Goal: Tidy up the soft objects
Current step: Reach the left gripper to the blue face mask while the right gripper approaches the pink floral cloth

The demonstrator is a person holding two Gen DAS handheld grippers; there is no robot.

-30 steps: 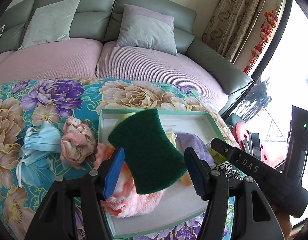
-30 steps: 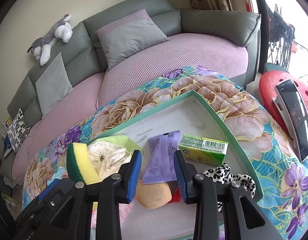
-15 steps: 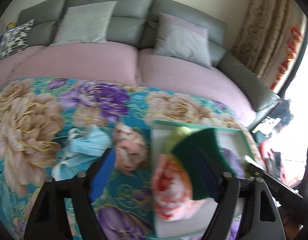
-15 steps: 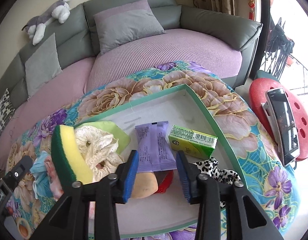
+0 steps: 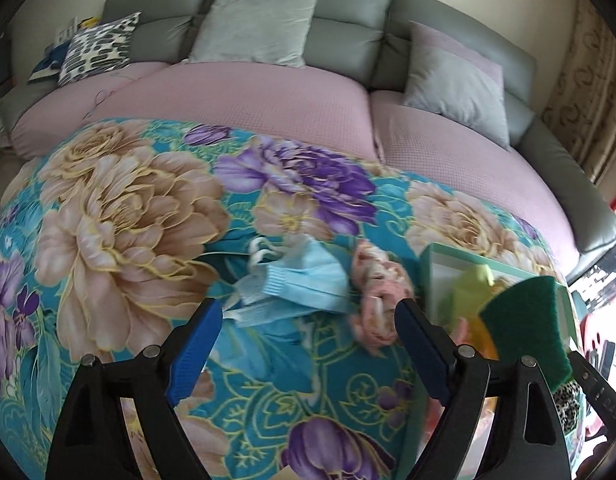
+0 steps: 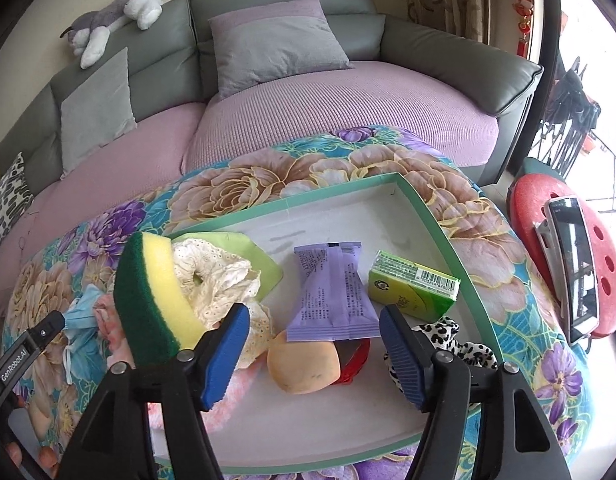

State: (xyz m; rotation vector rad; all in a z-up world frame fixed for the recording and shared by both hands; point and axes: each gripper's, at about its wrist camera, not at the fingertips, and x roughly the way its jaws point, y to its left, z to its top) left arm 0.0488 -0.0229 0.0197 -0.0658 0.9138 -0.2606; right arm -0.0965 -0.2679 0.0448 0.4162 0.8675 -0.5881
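We see both sets of jaws opening and empty, left gripper (image 5: 304, 354) over the blue mask (image 5: 296, 282) beside the tray (image 6: 435, 220) (sponge (image 6: 156, 292) propped inside); a shallow pinch may snag only straps.

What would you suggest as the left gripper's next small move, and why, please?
Probably ease the left gripper forward and down onto the blue face mask. Its jaws are opening with nothing between them, and the mask lies loose on the floral cloth, outside the tray.
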